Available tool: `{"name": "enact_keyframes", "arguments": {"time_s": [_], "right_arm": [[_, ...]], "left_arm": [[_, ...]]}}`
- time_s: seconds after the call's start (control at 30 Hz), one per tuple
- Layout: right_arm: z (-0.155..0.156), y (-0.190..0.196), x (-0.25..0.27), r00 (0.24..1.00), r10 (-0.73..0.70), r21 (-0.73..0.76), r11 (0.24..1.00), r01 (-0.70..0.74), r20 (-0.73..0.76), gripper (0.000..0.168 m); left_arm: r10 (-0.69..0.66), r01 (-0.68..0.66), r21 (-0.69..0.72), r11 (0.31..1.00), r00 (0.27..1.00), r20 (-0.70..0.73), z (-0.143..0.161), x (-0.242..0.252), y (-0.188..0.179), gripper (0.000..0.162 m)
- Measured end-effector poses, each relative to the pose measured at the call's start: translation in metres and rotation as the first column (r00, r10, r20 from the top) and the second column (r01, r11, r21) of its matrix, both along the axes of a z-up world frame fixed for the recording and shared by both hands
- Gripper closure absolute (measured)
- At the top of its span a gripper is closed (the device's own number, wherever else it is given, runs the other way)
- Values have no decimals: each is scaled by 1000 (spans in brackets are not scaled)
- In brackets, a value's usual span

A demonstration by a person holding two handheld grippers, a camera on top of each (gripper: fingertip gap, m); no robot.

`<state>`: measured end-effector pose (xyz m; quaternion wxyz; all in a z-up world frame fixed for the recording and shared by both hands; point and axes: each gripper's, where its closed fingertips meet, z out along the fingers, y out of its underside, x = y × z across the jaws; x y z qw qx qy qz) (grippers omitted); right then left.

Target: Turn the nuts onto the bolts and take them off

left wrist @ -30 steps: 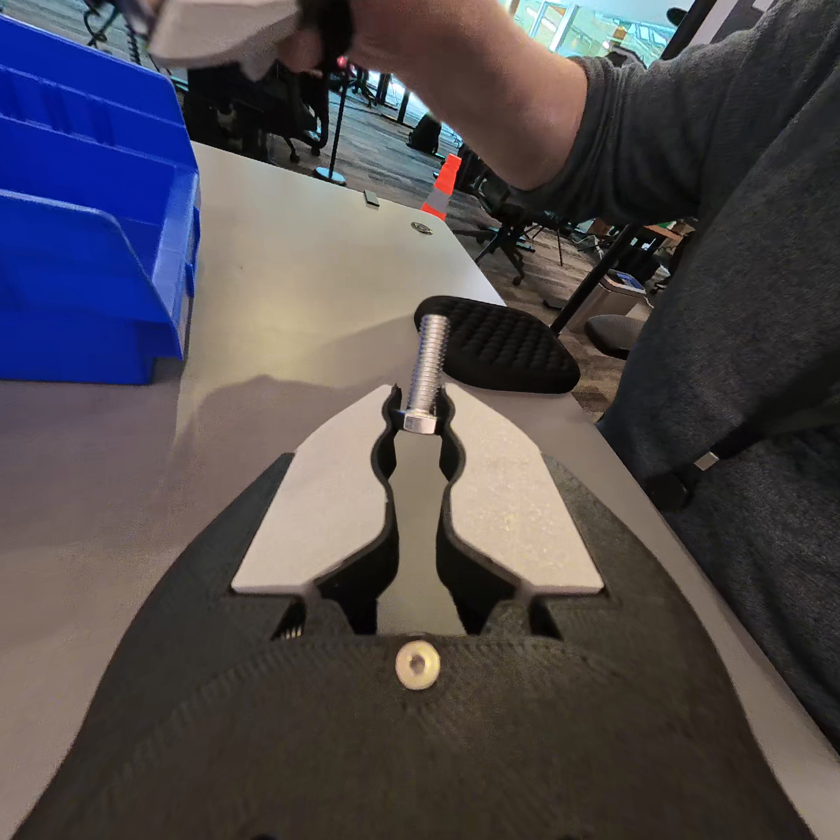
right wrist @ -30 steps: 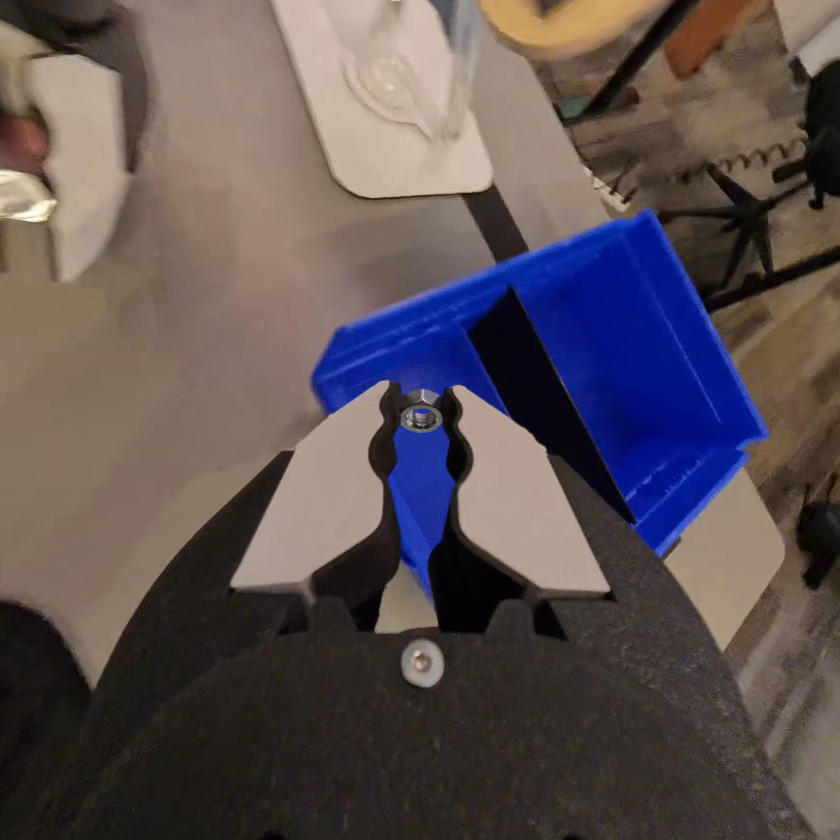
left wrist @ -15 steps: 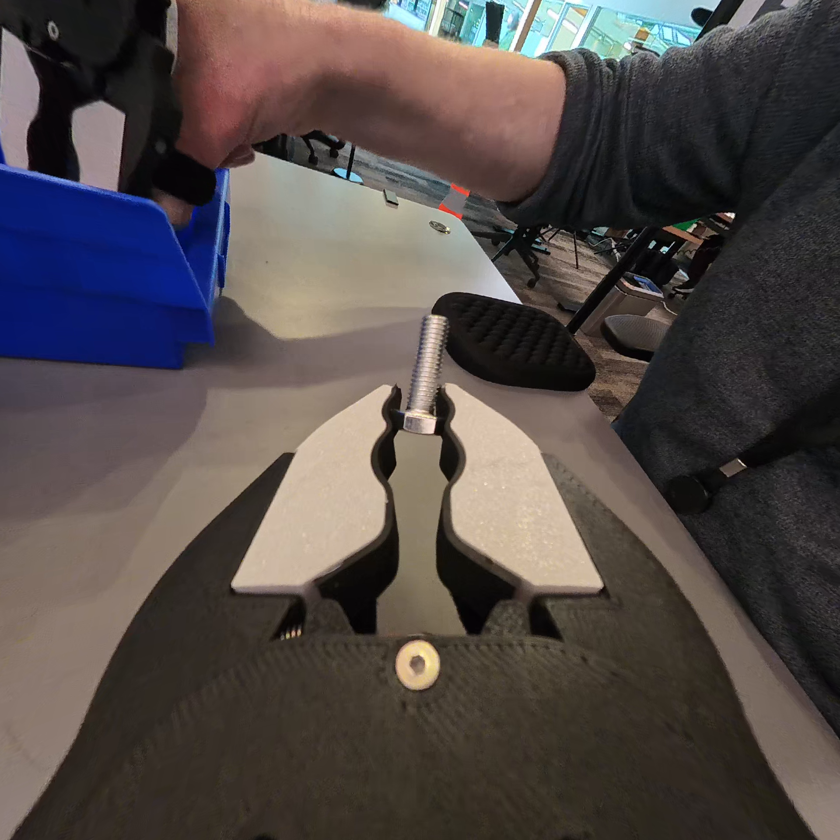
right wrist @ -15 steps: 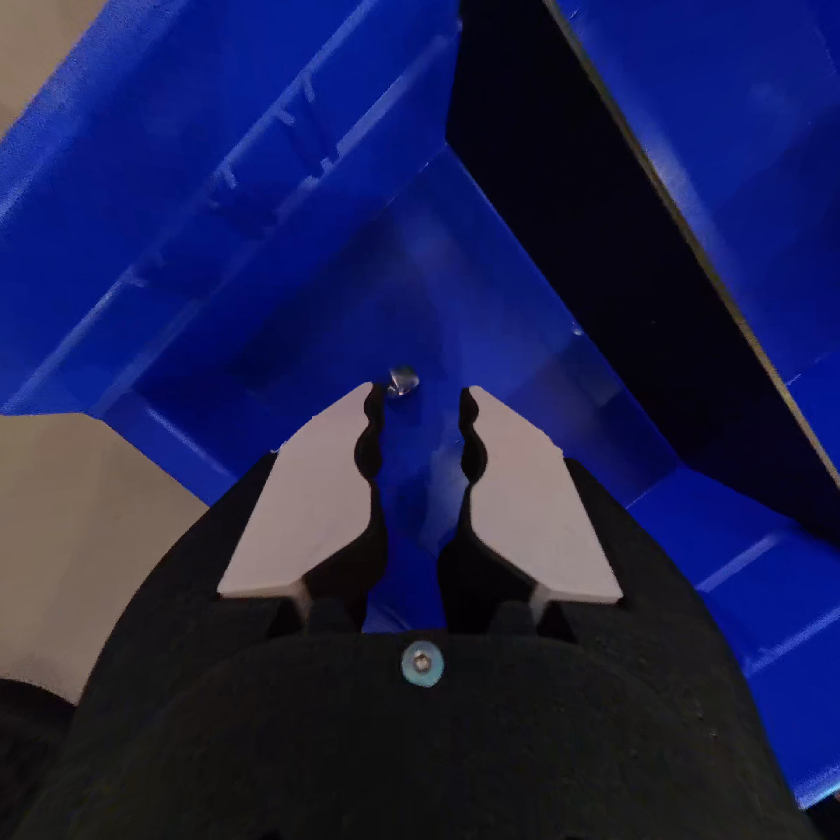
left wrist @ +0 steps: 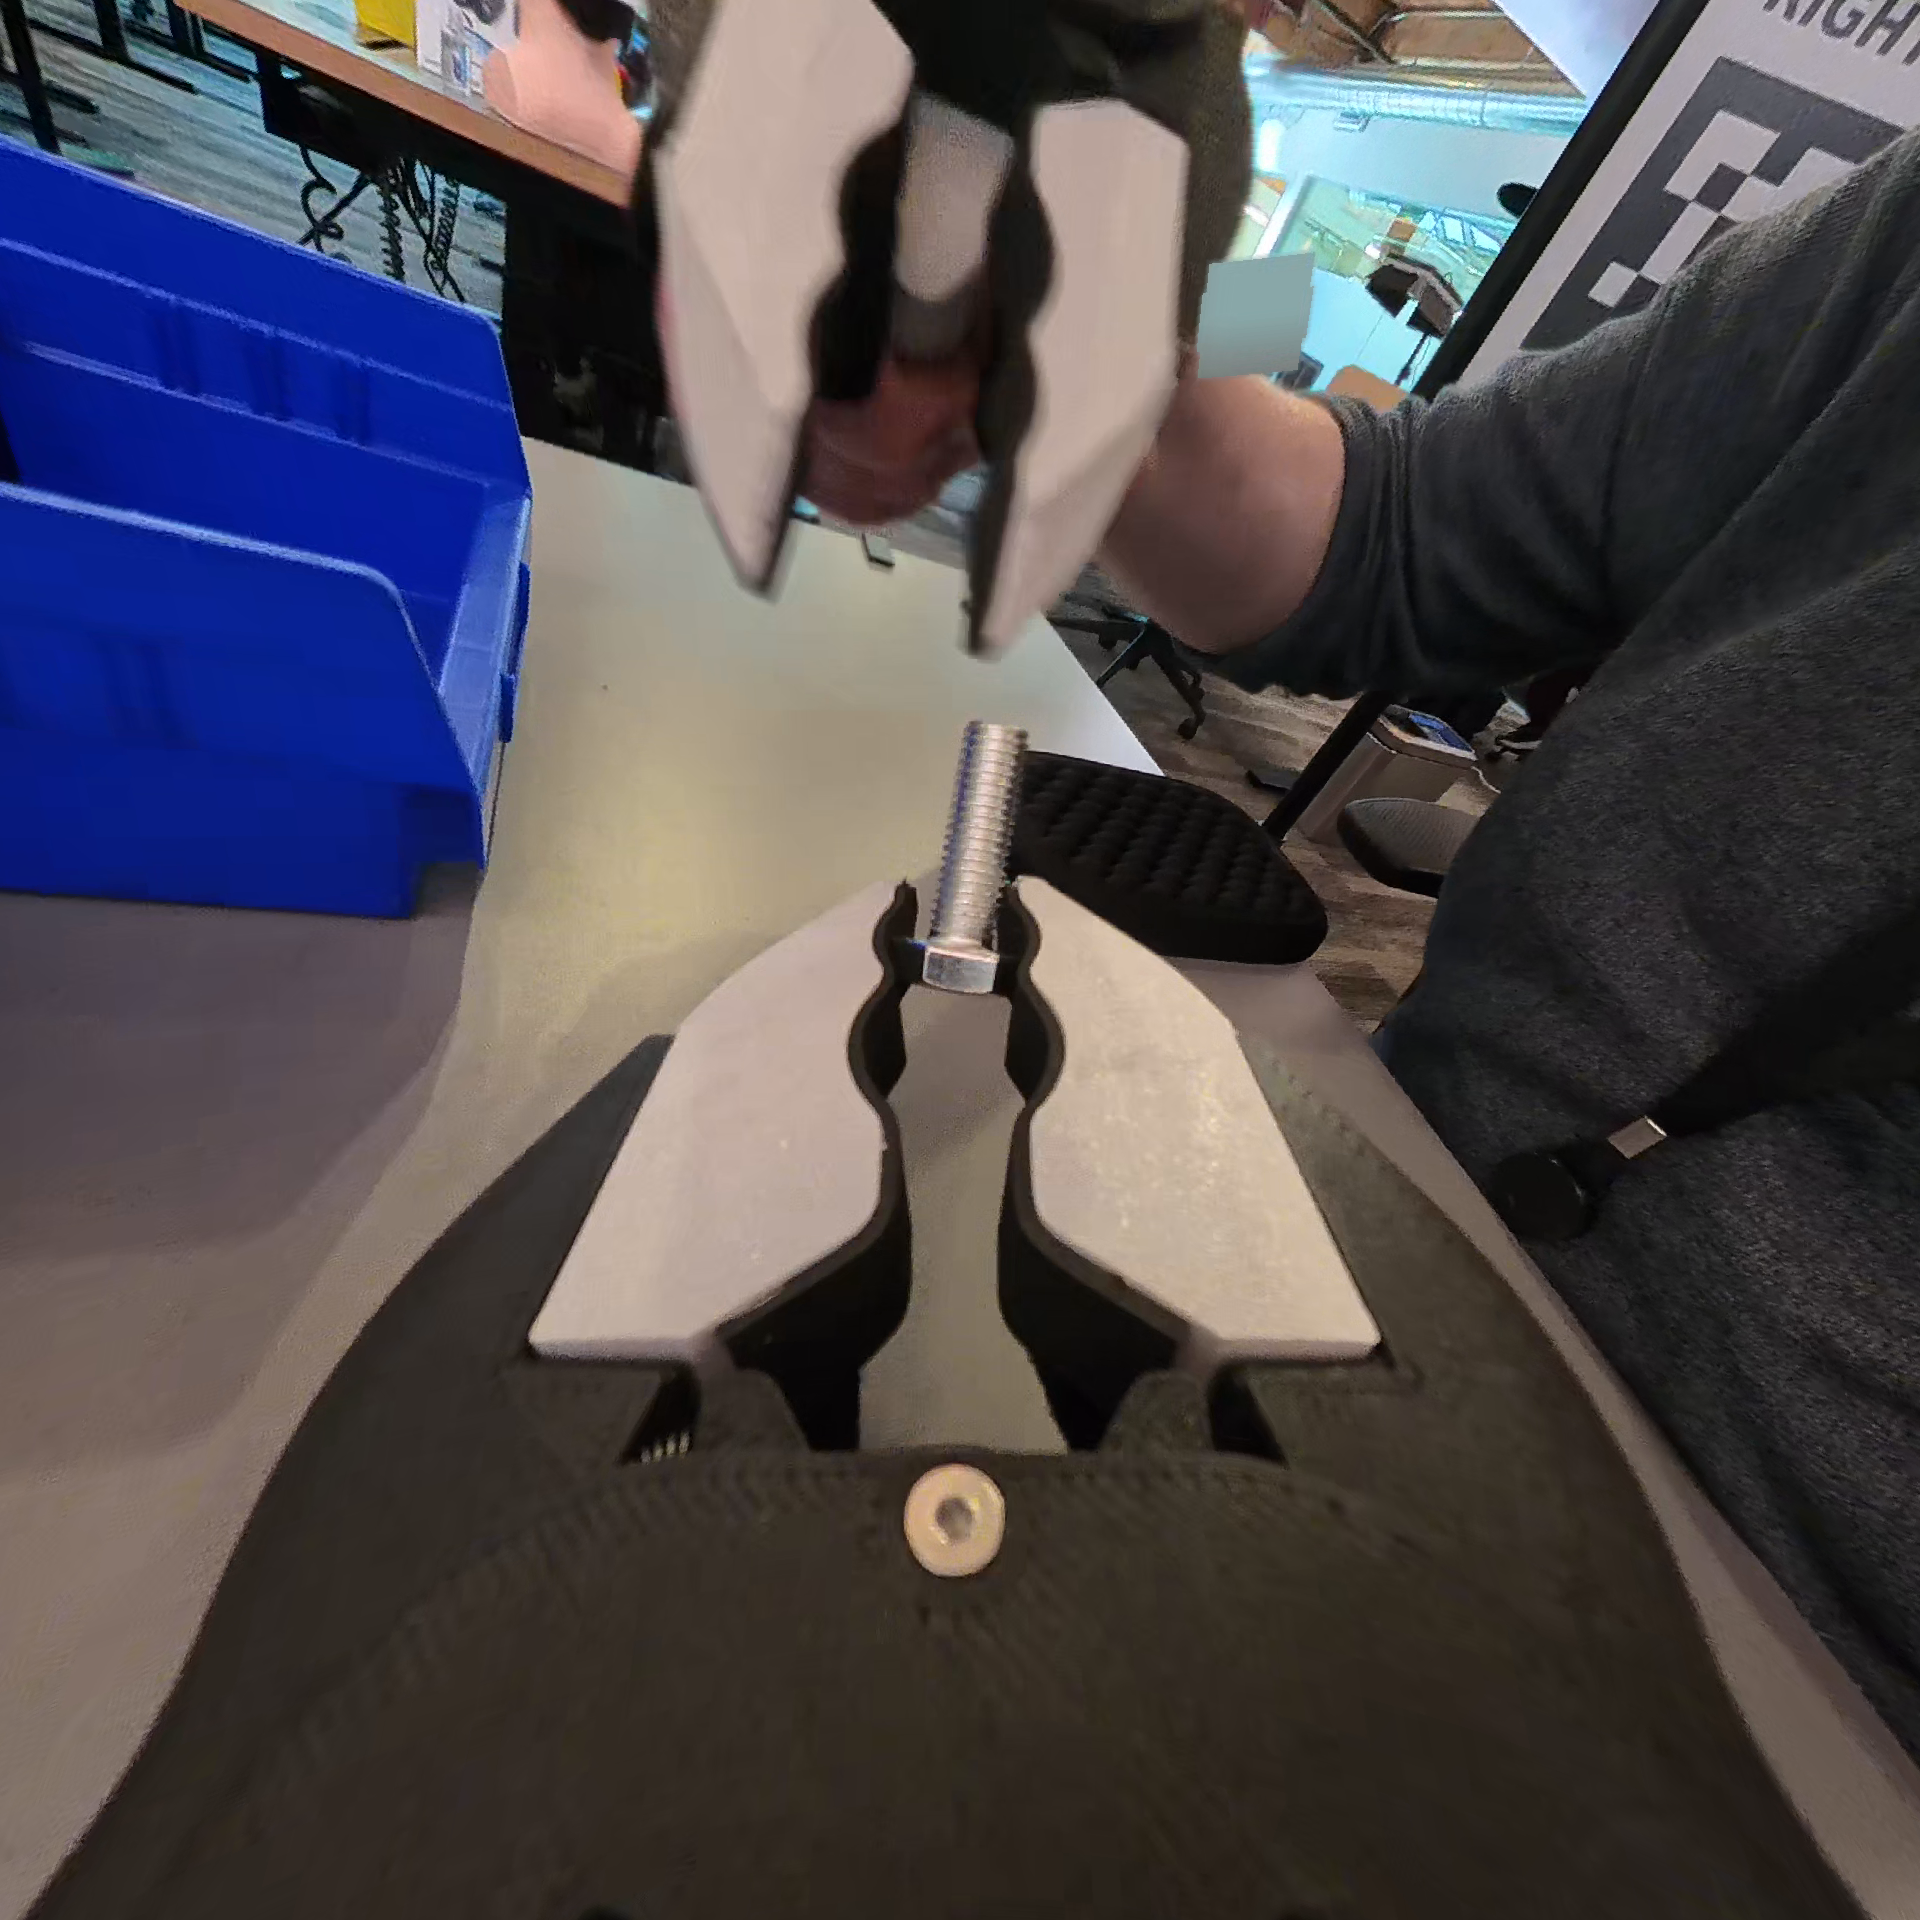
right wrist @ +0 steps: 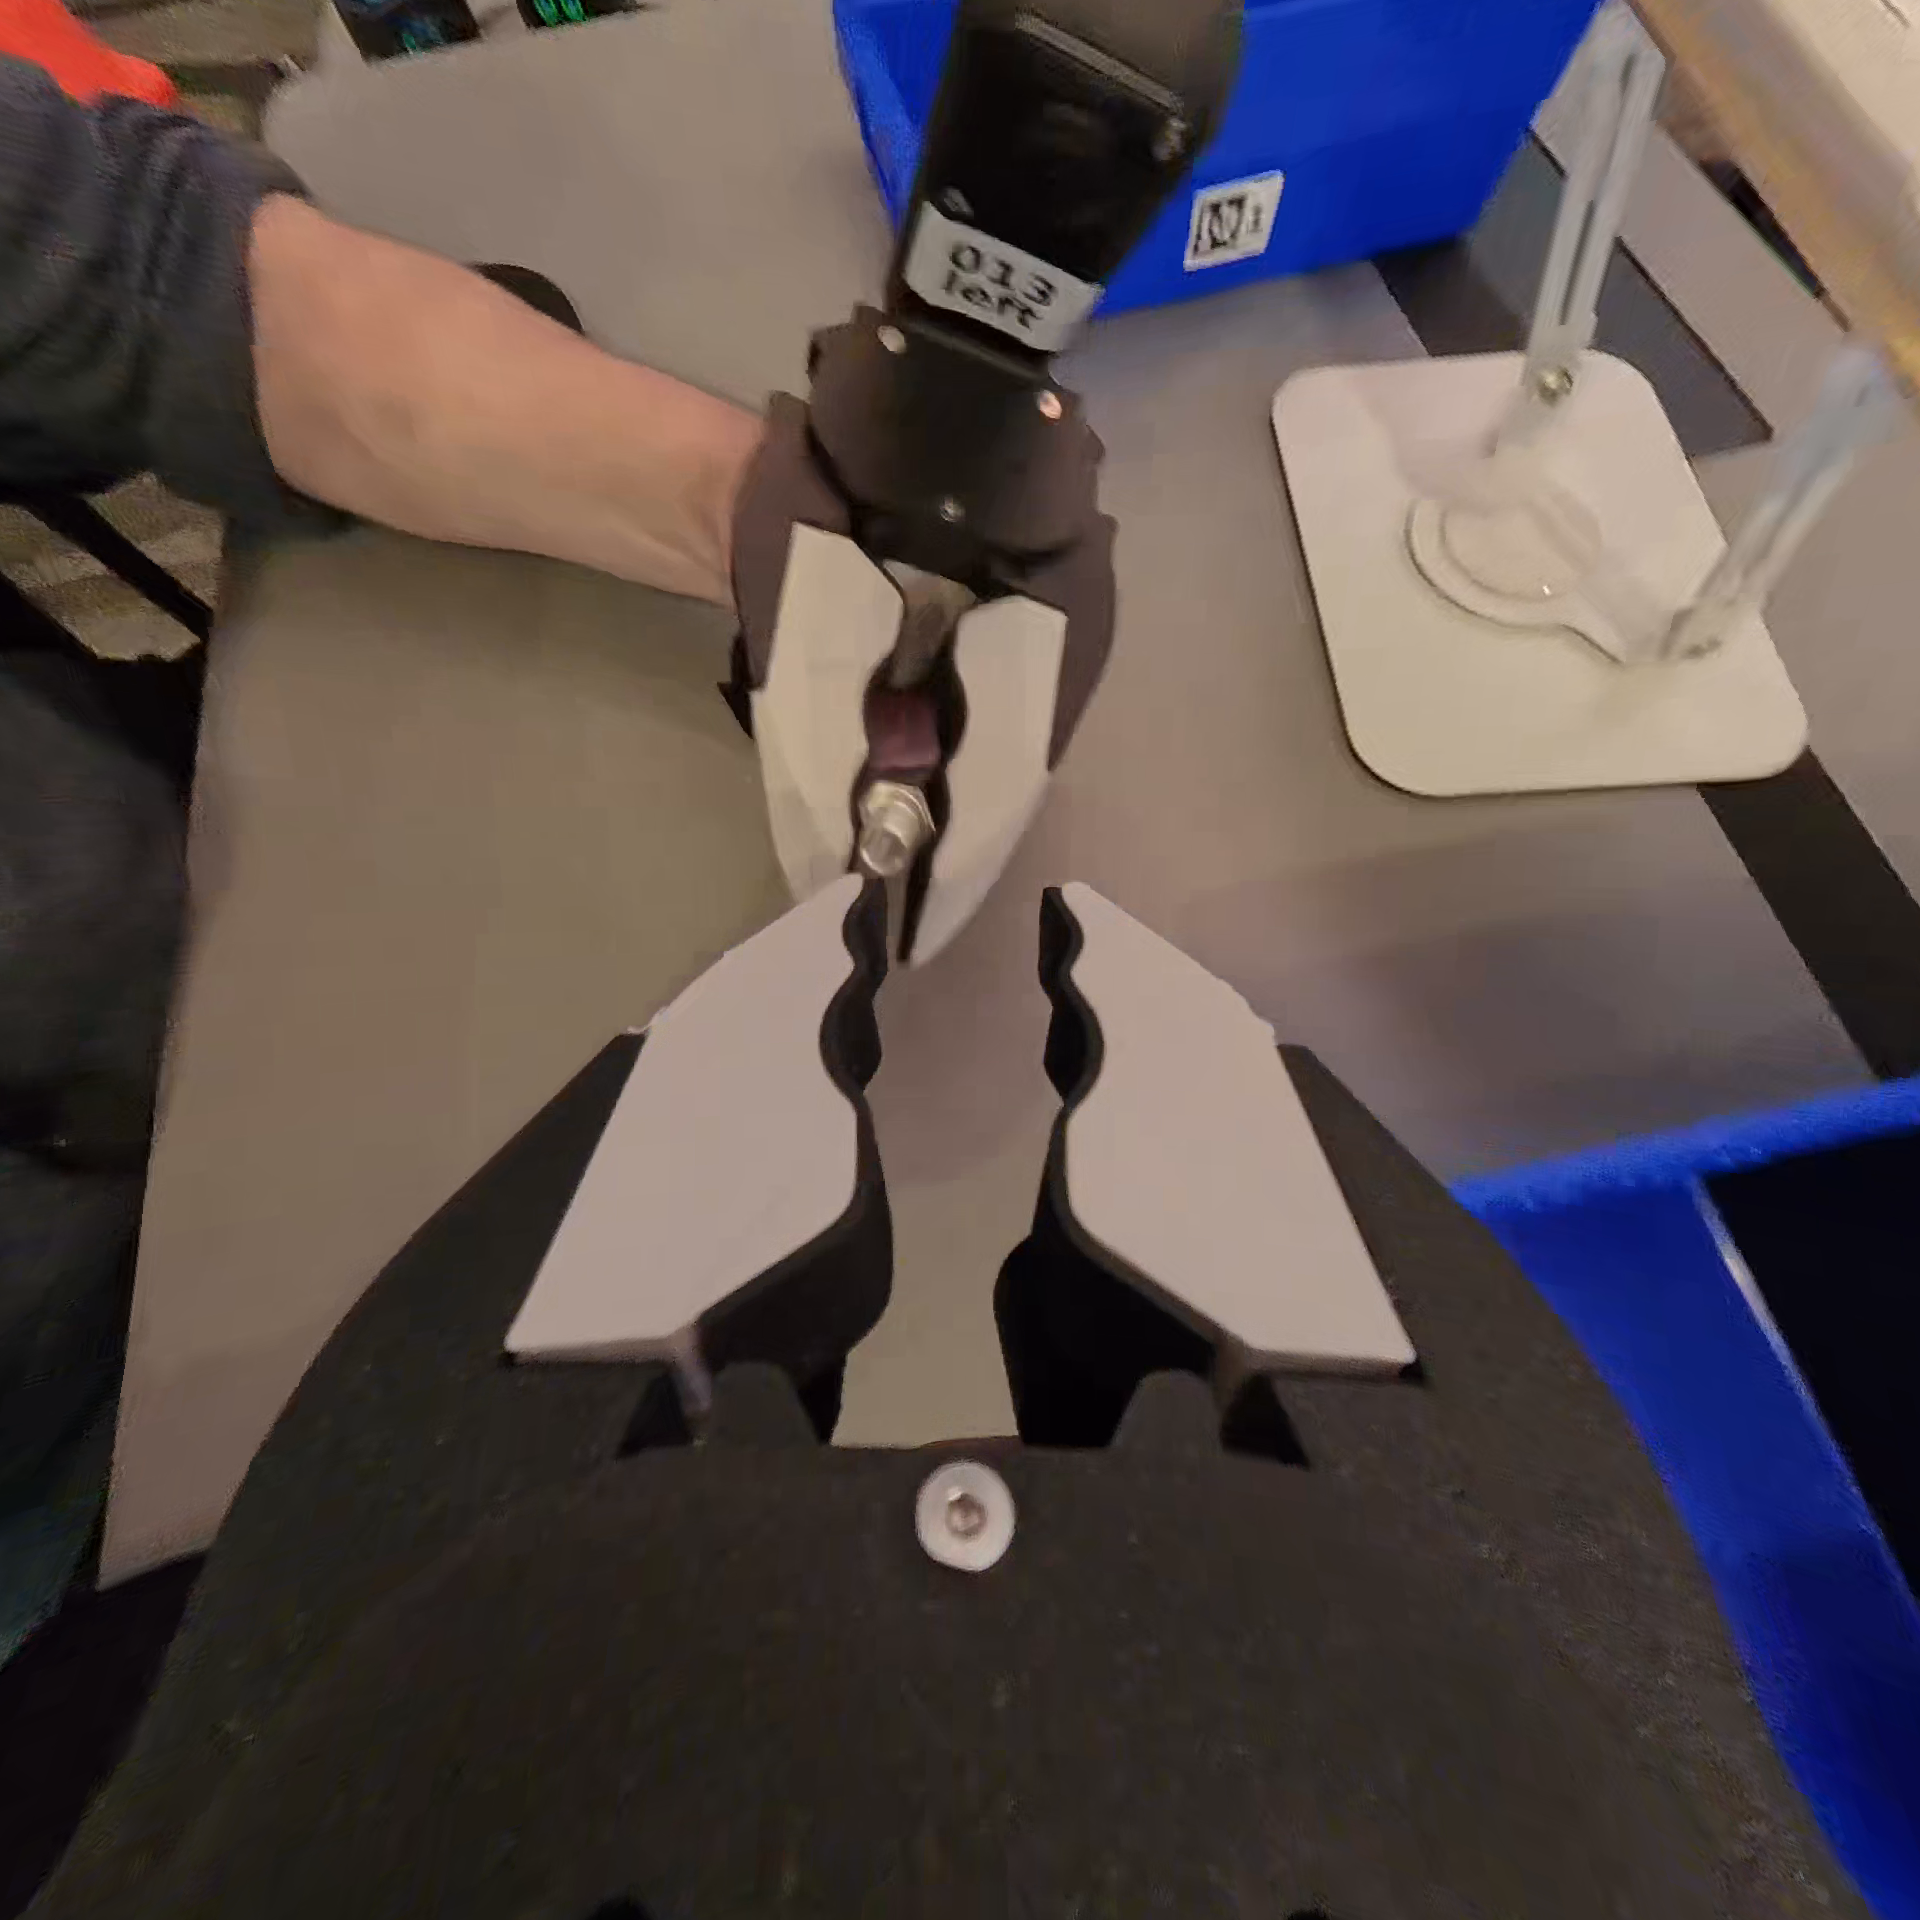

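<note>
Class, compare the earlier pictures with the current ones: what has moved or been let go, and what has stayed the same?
The right gripper let its small hex nut go into the blue plastic bin, left the bin empty and open, and swung over above the silver threaded bolt. The left gripper stayed shut on the upright bolt.

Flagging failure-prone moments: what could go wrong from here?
1. The left gripper pinches the bolt only by its head, so a sideways knock could tilt it.
2. The right gripper hangs open just above the bolt; closing off-centre could push the bolt askew.
</note>
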<state>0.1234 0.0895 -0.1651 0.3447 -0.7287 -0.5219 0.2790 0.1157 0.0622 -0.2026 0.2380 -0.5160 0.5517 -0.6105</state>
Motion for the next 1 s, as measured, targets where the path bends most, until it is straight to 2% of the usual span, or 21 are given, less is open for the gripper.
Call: {"name": "enact_keyframes", "arguments": {"time_s": [0.13, 0.3, 0.6, 0.7, 0.73, 1.0], "right_arm": [[-5, -10, -22, 998, 23, -48, 999, -26, -65, 142], [-4, -13, -29, 991, 30, -82, 996, -41, -131, 155], [-6, -10, -36, 980, -8, -117, 993, -16, -200, 150], [-8, -12, -40, 975, -6, -135, 990, -25, -224, 151], [-9, -12, -42, 973, -8, -136, 990, -24, -231, 157], [-11, -10, -43, 969, -25, -105, 995, -1, -248, 159]], "left_arm": [[-5, 5, -3, 1000, 1000, 16, 4, -1, -2, 147], [-2, 2, -9, 1000, 1000, 27, 9, -2, 0, 147], [-4, 4, 7, 1000, 1000, 10, 5, -1, -1, 147], [-6, 6, 13, 1000, 1000, 2, 3, 0, -3, 147], [-12, 13, 15, 1000, 1000, -2, 2, 1, -5, 147], [-13, 14, 33, 999, 1000, -26, -3, 3, -6, 147]]}}
